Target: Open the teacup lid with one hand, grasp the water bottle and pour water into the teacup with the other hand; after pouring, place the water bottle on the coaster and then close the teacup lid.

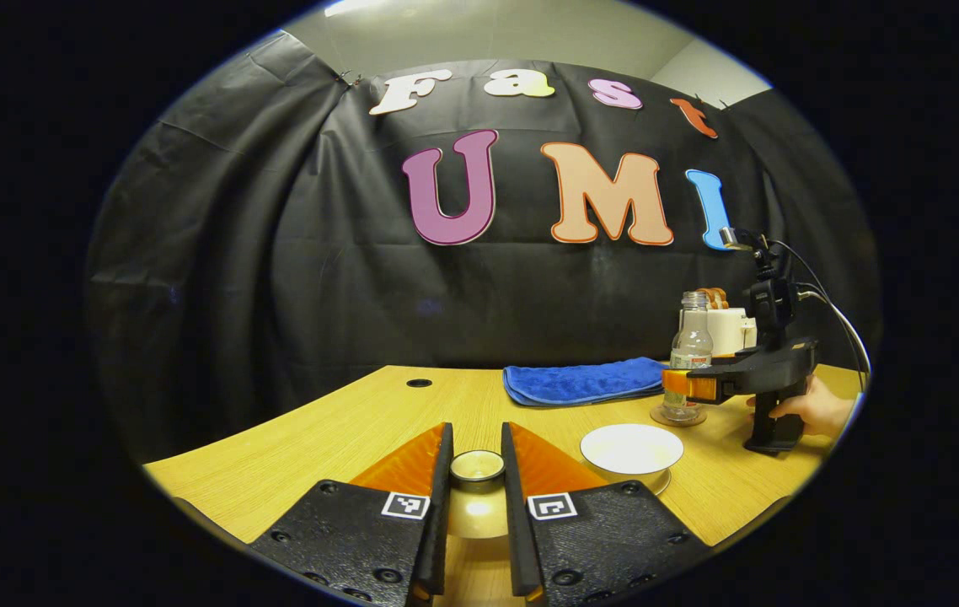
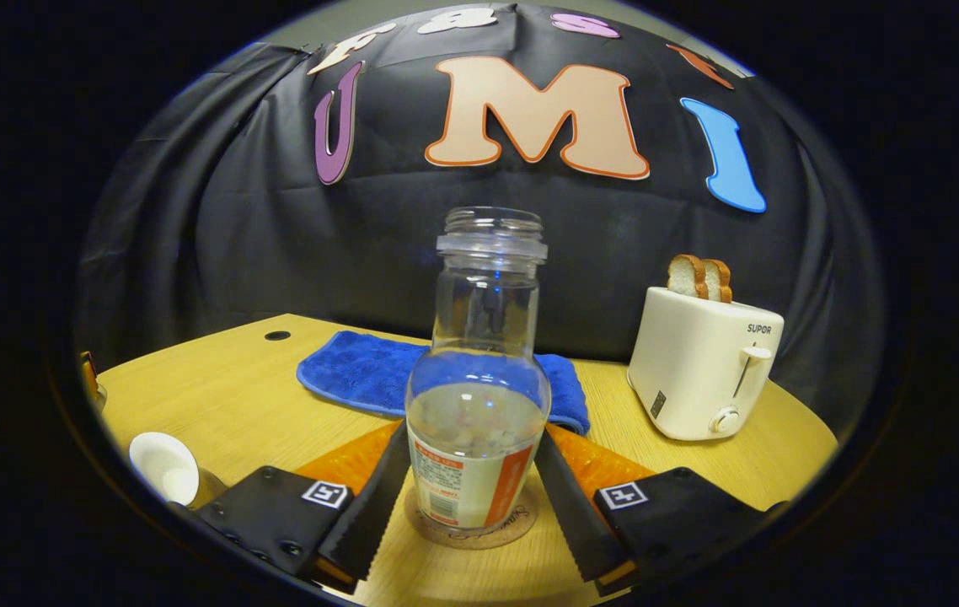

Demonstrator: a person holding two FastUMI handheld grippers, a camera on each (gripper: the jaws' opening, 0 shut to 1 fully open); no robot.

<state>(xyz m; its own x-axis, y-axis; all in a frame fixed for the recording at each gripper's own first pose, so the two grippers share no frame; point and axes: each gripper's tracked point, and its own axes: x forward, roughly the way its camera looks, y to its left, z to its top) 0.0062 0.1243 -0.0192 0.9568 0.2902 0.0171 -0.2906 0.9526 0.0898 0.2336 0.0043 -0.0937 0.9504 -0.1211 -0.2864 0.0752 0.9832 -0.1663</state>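
Gripping the lid (image 1: 477, 465), left tool (image 1: 477, 472) hides its base; right tool (image 2: 469, 489) flanks bottle (image 2: 479, 396), contact unclear.

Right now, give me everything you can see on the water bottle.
The water bottle is clear, glass or plastic I cannot tell, with a wide threaded neck, no cap, and a paper label low on its body. It is partly full of water. It stands upright on a round coaster, between the right claw's fingers, which flank its lower body; contact is unclear.
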